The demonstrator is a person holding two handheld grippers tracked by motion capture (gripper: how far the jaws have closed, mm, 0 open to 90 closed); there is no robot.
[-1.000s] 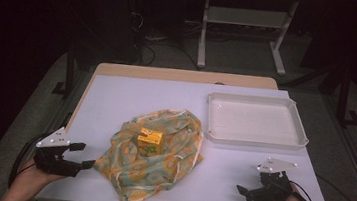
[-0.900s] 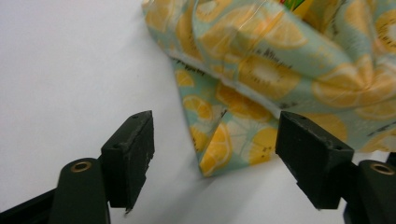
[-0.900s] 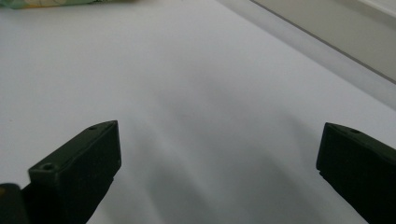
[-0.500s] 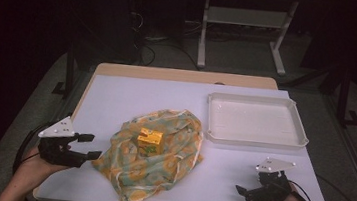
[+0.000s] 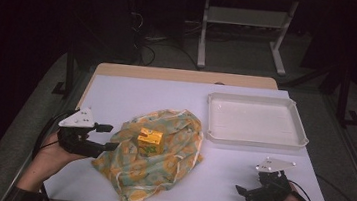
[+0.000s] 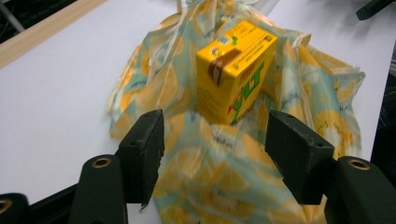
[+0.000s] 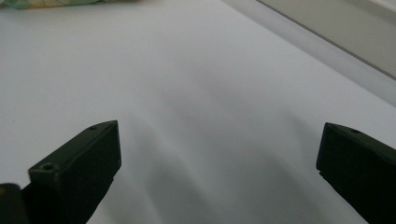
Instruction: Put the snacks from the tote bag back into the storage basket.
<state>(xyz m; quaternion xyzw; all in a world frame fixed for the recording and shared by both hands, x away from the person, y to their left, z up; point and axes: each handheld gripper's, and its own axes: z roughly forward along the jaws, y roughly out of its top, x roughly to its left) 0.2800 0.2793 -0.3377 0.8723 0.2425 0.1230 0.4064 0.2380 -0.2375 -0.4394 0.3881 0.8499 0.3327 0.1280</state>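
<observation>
Surface: a white table [image 5: 132,93] with a pale wooden strip along its far edge, in a dark room; the metal legs of another table stand on the floor beyond.
Count: two grippers, one cloth, one carton, one tray.
Right gripper [image 5: 243,194]: nearest, at the table's front right, held low over bare tabletop; in the right gripper view [image 7: 217,172] the jaws stand wide apart with nothing between them.
Left gripper [image 5: 110,137]: at the front left, pointing at the cloth's left edge; in the left gripper view [image 6: 215,149] the jaws have just been closing, yet a clear gap remains and they grip nothing. The cloth lies under and between them, the pads not pressing on it.
Cloth [image 5: 159,164]: yellow and pale blue with a fruit print, crumpled at mid-table, its long axis running from front left to back right.
Carton [image 5: 149,141]: small and yellow, upright on the cloth's middle, just beyond the left jaws and apart from them.
Tray [image 5: 255,140]: white, shallow, back right, its long side across the table.
</observation>
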